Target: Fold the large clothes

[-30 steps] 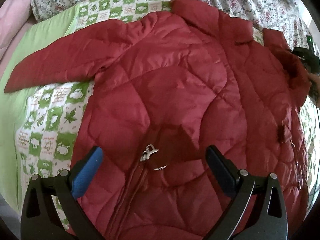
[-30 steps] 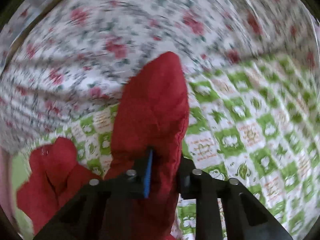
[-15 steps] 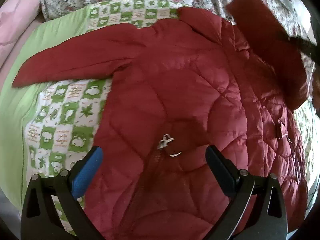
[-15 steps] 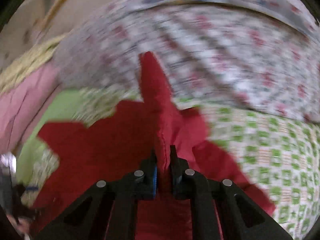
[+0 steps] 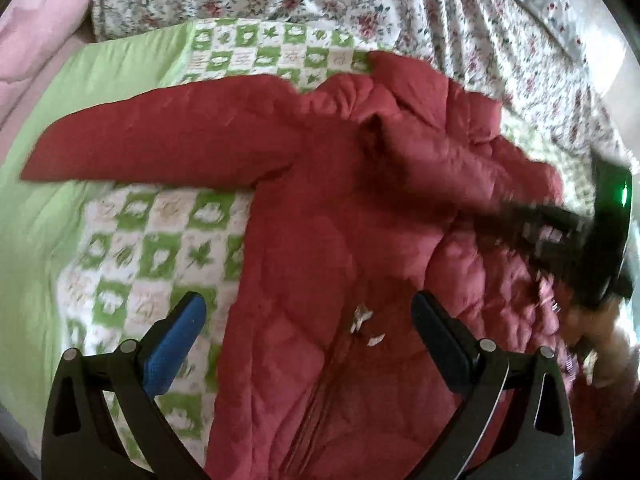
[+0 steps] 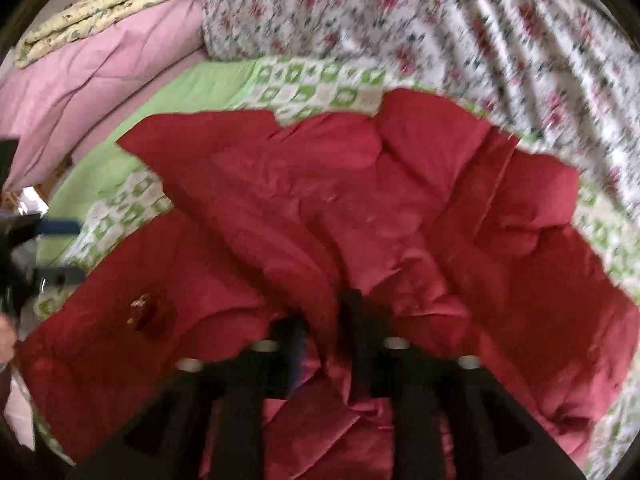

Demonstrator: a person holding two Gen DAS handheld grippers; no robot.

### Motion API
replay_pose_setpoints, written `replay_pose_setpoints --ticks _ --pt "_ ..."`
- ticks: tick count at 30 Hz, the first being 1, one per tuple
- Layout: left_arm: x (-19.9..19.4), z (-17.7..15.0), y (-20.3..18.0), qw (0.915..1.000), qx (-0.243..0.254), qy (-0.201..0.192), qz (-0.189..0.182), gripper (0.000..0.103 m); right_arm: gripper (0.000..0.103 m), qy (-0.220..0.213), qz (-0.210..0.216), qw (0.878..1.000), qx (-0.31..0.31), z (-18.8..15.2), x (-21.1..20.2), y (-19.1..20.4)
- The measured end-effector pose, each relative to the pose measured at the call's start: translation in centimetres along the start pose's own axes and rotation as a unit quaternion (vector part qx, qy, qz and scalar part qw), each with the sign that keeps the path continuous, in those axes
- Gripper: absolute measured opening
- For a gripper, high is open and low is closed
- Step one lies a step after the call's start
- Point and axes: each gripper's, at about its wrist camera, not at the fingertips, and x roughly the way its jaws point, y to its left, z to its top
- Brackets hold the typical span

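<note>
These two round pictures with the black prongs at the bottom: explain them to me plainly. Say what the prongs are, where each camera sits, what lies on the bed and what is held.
No robot here: a person holds a two-finger gripper in each hand, and each carries a fisheye camera looking along its fingers, hence the round, bent pictures.

The left wrist view shows the left gripper, fingers spread wide, holding nothing, above a dark red quilted puffer jacket. The jacket lies on a green and white checked quilt; one sleeve stretches out flat to the left. The blurred black shape at the right is the right gripper.

The right wrist view looks along the right gripper, closed on a fold of the jacket, apparently drawing the other sleeve across the body. Behind lie a floral sheet and pink bedding.
</note>
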Motion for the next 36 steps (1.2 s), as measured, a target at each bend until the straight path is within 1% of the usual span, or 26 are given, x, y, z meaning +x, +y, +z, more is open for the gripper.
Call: replay_pose_setpoints --ticks 1,3,4,6,9,12,13,15,16,17,18,19,20,22,23,25,27,28,29,31,33,35,36 --pt "0.5 1.0 0.2 0.9998 -0.006 0.010 -0.018 0.103 0.059 -0.003 0.001 1.000 0.001 -0.4 -0.2 0.1" --pt "1.5 2.7 0.1 0.9985 -0.010 0.025 -0.047 0.103 0.059 -0.005 0.001 1.000 0.006 -0.7 -0.5 0.0" --pt "2.0 3.3 -0.1 0.9982 -0.009 0.028 -0.052 0.103 0.060 -0.005 0.007 1.000 0.014 -1.0 -0.8 -0.3" --pt "2.9 4.5 -0.9 0.9981 0.000 0.031 -0.054 0.103 0.060 -0.007 0.010 1.000 0.028 -1.4 -1.4 -0.8" --pt "5.5 6.4 -2.3 0.9967 0.017 0.052 -0.059 0.103 0.060 -0.015 0.010 0.999 0.048 -2.5 -3.4 -1.7" --pt "8.6 7.7 -3.7 0.9948 0.033 0.078 -0.056 0.103 0.060 -0.029 0.003 0.997 0.071 -3.8 -5.4 -2.9" --pt "9.7 7.9 -4.3 0.9947 0.042 0.082 -0.045 0.101 0.061 -0.035 0.002 0.996 0.080 -4.3 -6.2 -3.4" --pt "10.4 7.9 -5.2 0.9947 0.065 0.072 -0.033 0.073 0.064 -0.046 -0.016 0.994 0.102 -5.5 -7.7 -4.7" --pt "10.4 7.7 -5.4 0.9945 0.070 0.069 -0.039 0.046 0.064 -0.050 -0.025 0.992 0.111 -5.9 -8.2 -5.3" --pt "10.2 7.6 -5.4 0.9943 0.069 0.066 -0.047 0.027 0.064 -0.056 -0.038 0.990 0.126 -6.7 -9.0 -6.3" --pt "9.7 7.5 -5.1 0.9948 0.069 0.061 -0.044 0.024 0.064 -0.059 -0.046 0.988 0.136 -7.2 -9.5 -7.0" --pt "8.6 7.3 -4.8 0.9958 0.073 0.043 -0.036 0.016 0.064 -0.063 -0.054 0.986 0.147 -7.7 -10.2 -7.9" --pt "7.7 7.2 -4.5 0.9963 0.075 0.030 -0.031 0.014 0.064 -0.071 -0.066 0.981 0.166 -8.4 -11.1 -9.1" --pt "6.4 7.2 -2.8 0.9972 0.072 0.007 -0.020 0.014 0.064 -0.081 -0.082 0.974 0.194 -9.3 -12.3 -10.9" --pt "6.3 7.2 -1.9 0.9976 0.069 0.003 -0.011 0.013 0.064 -0.083 -0.088 0.972 0.202 -9.4 -12.5 -11.4" --pt "7.4 7.1 -0.7 0.9969 0.071 0.007 0.033 0.013 0.066 -0.086 -0.106 0.967 0.215 -9.5 -12.9 -12.7" --pt "9.1 6.8 0.0 0.9939 0.079 0.024 0.073 0.013 0.066 -0.090 -0.101 0.966 0.219 -8.9 -12.6 -13.1" --pt "9.7 6.5 0.3 0.9926 0.079 0.030 0.088 0.013 0.066 -0.092 -0.094 0.967 0.219 -8.5 -12.3 -13.2" --pt "9.6 6.3 0.7 0.9928 0.071 0.027 0.092 0.013 0.066 -0.091 -0.090 0.969 0.213 -8.1 -11.9 -13.1" --pt "8.2 6.0 1.4 0.9945 0.054 0.008 0.089 0.013 0.064 -0.089 -0.108 0.971 0.196 -7.1 -11.0 -13.0" --pt "5.7 5.9 1.3 0.9965 0.049 -0.023 0.064 0.013 0.064 -0.088 -0.105 0.969 0.206 -6.7 -10.4 -13.4" --pt "3.2 6.1 0.3 0.9962 0.061 -0.054 0.032 0.013 0.064 -0.091 -0.092 0.968 0.216 -6.7 -10.2 -13.8" --pt "2.6 6.3 -0.5 0.9957 0.068 -0.060 0.017 0.013 0.064 -0.092 -0.092 0.967 0.219 -6.5 -9.9 -14.0"
